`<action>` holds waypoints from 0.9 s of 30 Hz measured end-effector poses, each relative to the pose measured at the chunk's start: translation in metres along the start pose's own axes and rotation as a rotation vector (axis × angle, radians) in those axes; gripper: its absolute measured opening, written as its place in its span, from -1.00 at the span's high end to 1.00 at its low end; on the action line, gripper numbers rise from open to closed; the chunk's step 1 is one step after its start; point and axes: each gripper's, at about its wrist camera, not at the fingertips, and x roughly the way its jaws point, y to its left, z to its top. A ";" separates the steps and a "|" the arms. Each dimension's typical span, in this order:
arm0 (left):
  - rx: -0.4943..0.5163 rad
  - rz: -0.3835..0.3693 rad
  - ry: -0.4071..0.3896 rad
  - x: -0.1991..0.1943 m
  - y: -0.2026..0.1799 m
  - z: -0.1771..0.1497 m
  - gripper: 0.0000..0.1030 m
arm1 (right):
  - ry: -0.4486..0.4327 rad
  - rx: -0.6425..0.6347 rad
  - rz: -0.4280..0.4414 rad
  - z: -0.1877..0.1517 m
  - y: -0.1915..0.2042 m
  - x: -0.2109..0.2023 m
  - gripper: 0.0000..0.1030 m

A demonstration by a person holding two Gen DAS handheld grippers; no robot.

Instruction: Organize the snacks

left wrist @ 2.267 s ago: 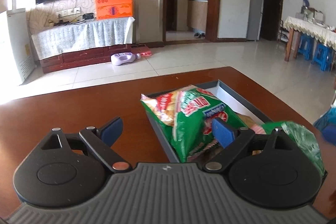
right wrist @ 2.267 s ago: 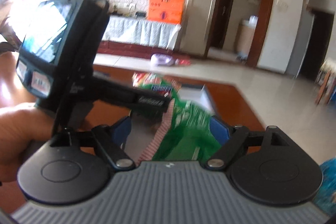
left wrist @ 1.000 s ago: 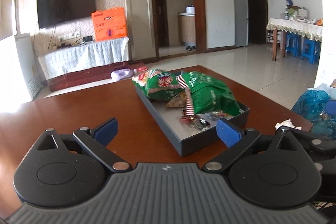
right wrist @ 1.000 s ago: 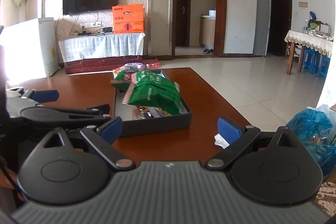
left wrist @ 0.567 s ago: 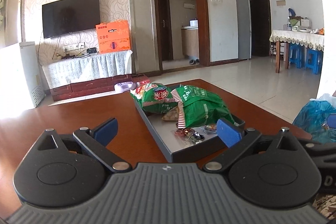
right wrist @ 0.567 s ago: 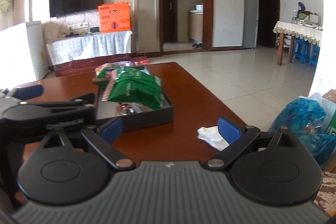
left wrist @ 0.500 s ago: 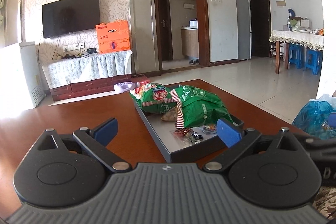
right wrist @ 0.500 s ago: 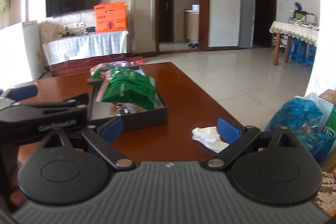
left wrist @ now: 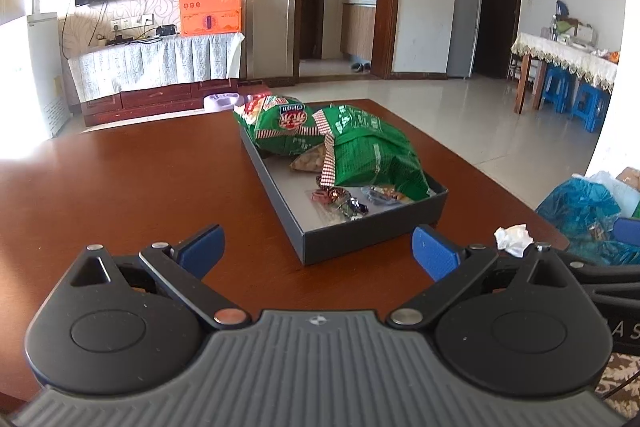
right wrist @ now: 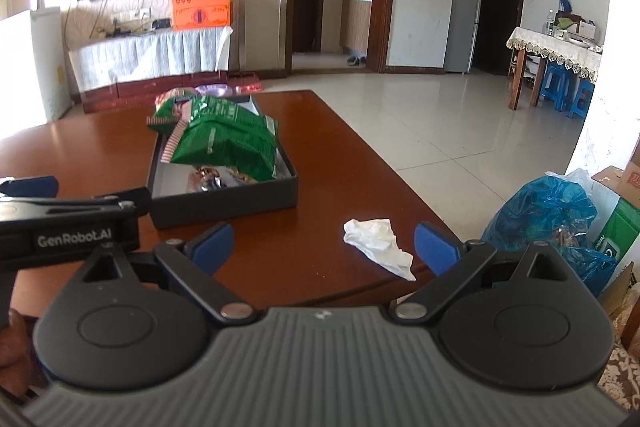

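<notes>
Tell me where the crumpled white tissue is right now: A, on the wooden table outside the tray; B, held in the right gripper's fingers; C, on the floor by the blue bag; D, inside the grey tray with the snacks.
A: the crumpled white tissue lies on the bare wooden table, apart from the grey tray, and the right gripper is open and holds nothing.

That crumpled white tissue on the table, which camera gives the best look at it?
The right wrist view. There the crumpled white tissue lies whole and close, between the open right gripper fingers. The left wrist view shows only a small part of it, cut off behind the left gripper frame.
</notes>
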 end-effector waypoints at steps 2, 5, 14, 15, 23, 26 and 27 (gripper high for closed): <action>-0.002 0.004 0.001 0.002 0.001 0.000 -0.97 | 0.003 -0.002 0.004 0.001 0.001 0.001 -0.92; -0.003 0.005 0.007 0.004 0.002 0.000 -0.97 | 0.006 0.002 0.008 0.000 0.001 0.004 -0.92; -0.005 0.010 0.038 0.014 0.001 0.002 -0.97 | 0.022 0.005 0.013 -0.001 0.000 0.008 -0.92; -0.005 0.009 0.041 0.014 0.002 0.002 -0.97 | 0.024 0.005 0.014 -0.001 0.001 0.008 -0.92; -0.002 0.011 0.050 0.019 0.001 0.001 -0.97 | 0.029 0.004 0.018 0.000 0.001 0.008 -0.92; -0.004 0.013 0.054 0.021 0.002 0.001 -0.97 | 0.030 -0.001 0.019 0.001 0.002 0.009 -0.92; -0.008 0.010 0.056 0.020 0.003 0.000 -0.96 | 0.029 -0.003 0.020 0.002 0.002 0.009 -0.92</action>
